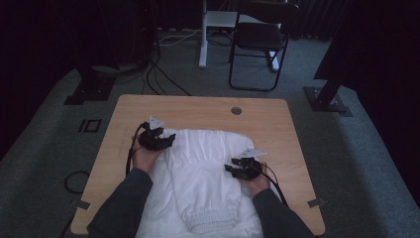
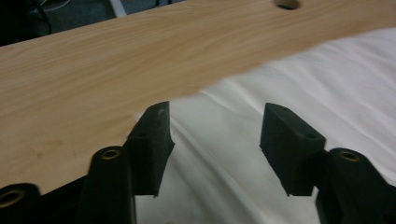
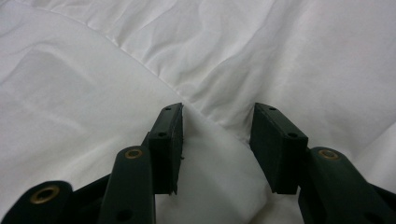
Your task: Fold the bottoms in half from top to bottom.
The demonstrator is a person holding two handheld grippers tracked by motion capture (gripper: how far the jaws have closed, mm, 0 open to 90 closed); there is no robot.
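A white garment (image 1: 208,173) with an elastic hem lies spread on the wooden table (image 1: 198,106). My left gripper (image 1: 166,141) rests at the garment's far left corner; its jaws stand open over the white cloth (image 2: 219,154) near the cloth's edge. My right gripper (image 1: 232,169) sits on the garment's right side, pointing left. In the right gripper view its jaws are open, with a raised fold of the cloth (image 3: 215,140) between the fingers (image 3: 170,144).
A round cable hole (image 1: 236,110) sits near the table's far edge. Beyond the table stand a black folding chair (image 1: 260,39) and a white desk leg (image 1: 203,34). Cables (image 1: 158,74) run over the grey carpet.
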